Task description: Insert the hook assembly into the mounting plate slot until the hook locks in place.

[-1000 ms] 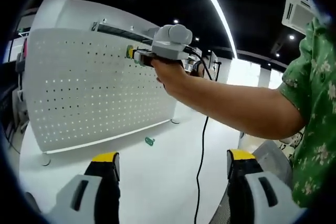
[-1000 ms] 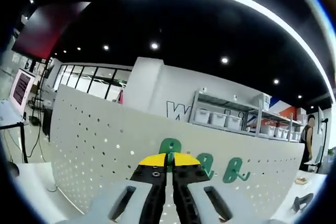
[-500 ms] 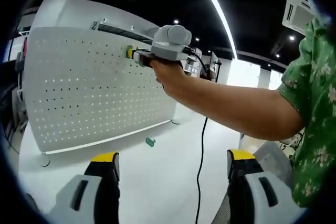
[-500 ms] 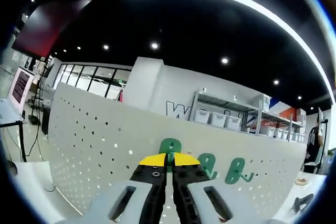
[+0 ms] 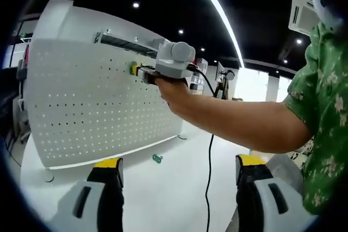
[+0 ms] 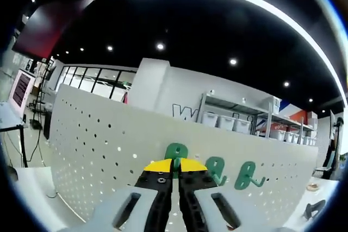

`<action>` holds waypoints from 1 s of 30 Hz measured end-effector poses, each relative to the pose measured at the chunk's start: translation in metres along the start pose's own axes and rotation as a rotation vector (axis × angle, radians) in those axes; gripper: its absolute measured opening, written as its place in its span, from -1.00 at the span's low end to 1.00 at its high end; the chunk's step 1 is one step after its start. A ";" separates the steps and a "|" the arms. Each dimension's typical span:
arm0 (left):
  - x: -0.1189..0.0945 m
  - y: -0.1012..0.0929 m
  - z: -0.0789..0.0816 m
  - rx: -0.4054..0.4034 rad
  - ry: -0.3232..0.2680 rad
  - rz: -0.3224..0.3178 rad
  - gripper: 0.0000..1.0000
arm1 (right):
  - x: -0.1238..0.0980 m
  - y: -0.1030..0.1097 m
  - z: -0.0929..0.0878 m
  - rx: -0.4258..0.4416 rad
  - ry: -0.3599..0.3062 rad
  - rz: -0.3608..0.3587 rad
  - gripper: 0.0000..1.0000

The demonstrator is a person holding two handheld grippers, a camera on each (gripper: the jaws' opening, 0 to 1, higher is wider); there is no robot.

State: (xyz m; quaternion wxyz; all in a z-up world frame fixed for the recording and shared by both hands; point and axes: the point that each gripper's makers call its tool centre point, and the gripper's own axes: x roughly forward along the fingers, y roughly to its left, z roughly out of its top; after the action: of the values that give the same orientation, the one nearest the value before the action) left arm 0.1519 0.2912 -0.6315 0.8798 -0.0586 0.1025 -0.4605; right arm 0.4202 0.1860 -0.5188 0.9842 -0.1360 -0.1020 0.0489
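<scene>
The white pegboard mounting plate (image 5: pixel 92 107) stands upright on the table. My right gripper (image 6: pixel 174 165) is shut on a green hook (image 6: pixel 175 152), held against the pegboard (image 6: pixel 98 150) close to its top edge. I cannot tell whether the hook sits in a hole. Two more green hooks (image 6: pixel 216 169) (image 6: pixel 247 175) hang on the board to its right. In the left gripper view, a person's hand holds the right gripper (image 5: pixel 137 70) with its yellow tips at the board. My left gripper (image 5: pixel 179 162) stays low and open, holding nothing, well back from the board.
A small green hook (image 5: pixel 157 158) lies on the white table (image 5: pixel 163 194) in front of the board. A black cable (image 5: pixel 209 167) hangs from the right gripper across the table. The person's arm (image 5: pixel 234 123) spans the view. Shelves with white bins (image 6: pixel 228 120) stand behind the board.
The left gripper view has shifted slightly, so the board and loose hook sit a little lower in it. The right gripper stays at the board's top edge, still shut on the hook.
</scene>
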 end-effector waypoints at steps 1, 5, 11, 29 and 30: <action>-0.001 0.000 0.002 0.004 -0.007 0.001 0.75 | 0.000 0.000 0.001 0.001 -0.001 -0.001 -0.97; -0.001 -0.001 0.009 0.017 -0.033 -0.004 0.75 | 0.000 0.000 0.002 0.000 -0.002 0.000 -0.97; -0.003 -0.002 0.016 0.028 -0.061 -0.009 0.75 | 0.001 0.000 0.001 -0.003 -0.001 -0.001 -0.97; -0.003 -0.002 0.022 0.037 -0.073 -0.017 0.74 | 0.004 0.000 -0.002 -0.010 -0.004 -0.003 -0.97; -0.003 -0.002 0.022 0.036 -0.070 -0.017 0.74 | 0.004 0.000 -0.003 -0.009 -0.001 -0.001 -0.97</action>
State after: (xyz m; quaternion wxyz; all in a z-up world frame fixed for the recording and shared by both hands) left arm 0.1536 0.2925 -0.6098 0.8797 -0.0598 0.0627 -0.4675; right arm 0.4251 0.1859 -0.5203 0.9836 -0.1406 -0.1027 0.0478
